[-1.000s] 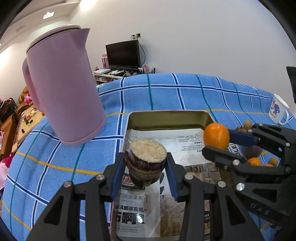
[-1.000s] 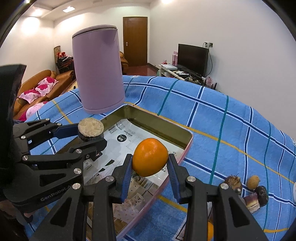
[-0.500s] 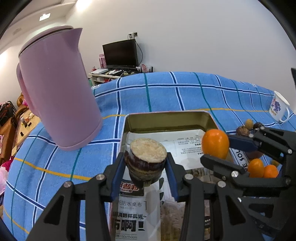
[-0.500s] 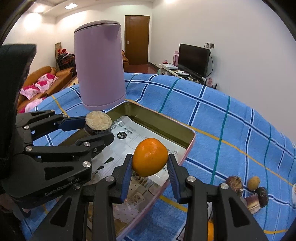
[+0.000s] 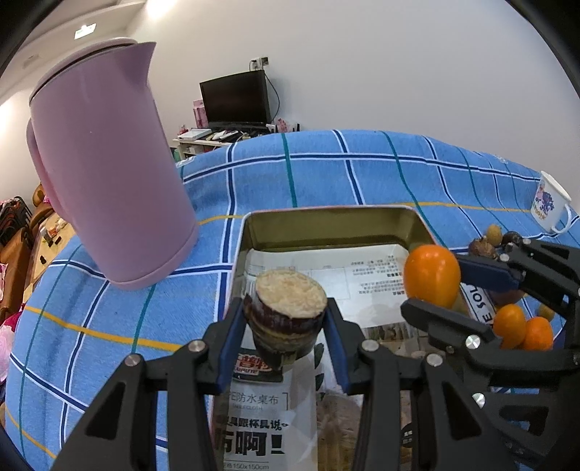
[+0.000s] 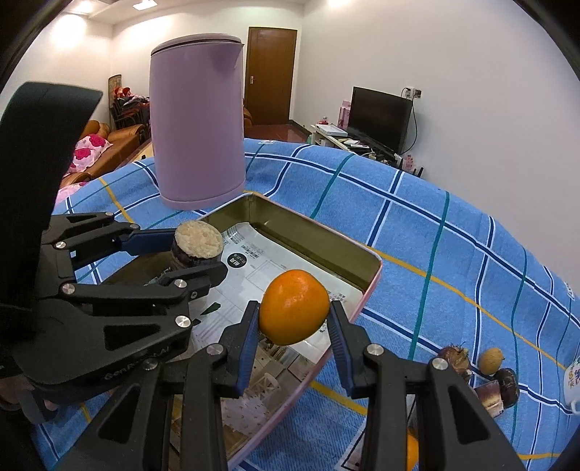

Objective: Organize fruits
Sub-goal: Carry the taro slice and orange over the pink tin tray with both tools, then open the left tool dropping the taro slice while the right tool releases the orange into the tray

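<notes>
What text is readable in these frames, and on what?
"防水桌布" / "TABLECLOTH": printed paper sheet lining the gold rectangular metal tin.
"150x150cm": same sheet, bottom edge.
"SOL": white printed card beside the tin, cut off.
"GenRobot.AI", partly hidden: black left gripper.
Sheet's fine print and white enamel mug's print: unreadable.

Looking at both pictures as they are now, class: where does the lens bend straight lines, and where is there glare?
Left wrist view: the tablecloth stripes bulge into a dome, corners go black, a ceiling lamp flares. Right wrist view: the same bulge; the kettle leans; ceiling lights glare; the orange shines.
</notes>
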Available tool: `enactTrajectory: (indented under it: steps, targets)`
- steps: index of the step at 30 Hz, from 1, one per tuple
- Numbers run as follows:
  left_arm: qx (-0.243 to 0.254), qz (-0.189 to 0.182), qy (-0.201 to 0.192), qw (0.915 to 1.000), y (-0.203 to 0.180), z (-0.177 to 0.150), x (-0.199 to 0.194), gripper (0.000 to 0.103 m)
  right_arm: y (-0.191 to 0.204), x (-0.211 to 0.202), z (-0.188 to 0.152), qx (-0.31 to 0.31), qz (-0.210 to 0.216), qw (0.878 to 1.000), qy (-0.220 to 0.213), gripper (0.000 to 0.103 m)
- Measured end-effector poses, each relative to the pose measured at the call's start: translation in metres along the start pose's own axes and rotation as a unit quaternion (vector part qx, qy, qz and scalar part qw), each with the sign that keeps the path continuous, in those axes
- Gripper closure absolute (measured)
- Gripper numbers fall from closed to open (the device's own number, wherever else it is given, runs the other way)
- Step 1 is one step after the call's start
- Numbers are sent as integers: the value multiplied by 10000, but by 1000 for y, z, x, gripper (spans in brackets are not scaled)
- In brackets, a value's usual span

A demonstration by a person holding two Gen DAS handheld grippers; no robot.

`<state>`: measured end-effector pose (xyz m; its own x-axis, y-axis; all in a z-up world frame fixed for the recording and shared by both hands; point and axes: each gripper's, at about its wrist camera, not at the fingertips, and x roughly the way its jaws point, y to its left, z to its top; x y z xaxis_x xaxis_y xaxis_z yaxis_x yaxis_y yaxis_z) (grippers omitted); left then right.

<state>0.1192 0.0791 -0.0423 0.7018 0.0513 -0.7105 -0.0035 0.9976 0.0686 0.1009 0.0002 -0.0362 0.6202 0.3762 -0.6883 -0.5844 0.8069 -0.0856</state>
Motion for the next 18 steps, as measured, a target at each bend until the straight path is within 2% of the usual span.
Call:
enactTrajectory:
  steps: [18]
  targets:
    - [34,20,-5,10000,-1,0,0,59,1,-2,0,-46,11,10000,43,63]
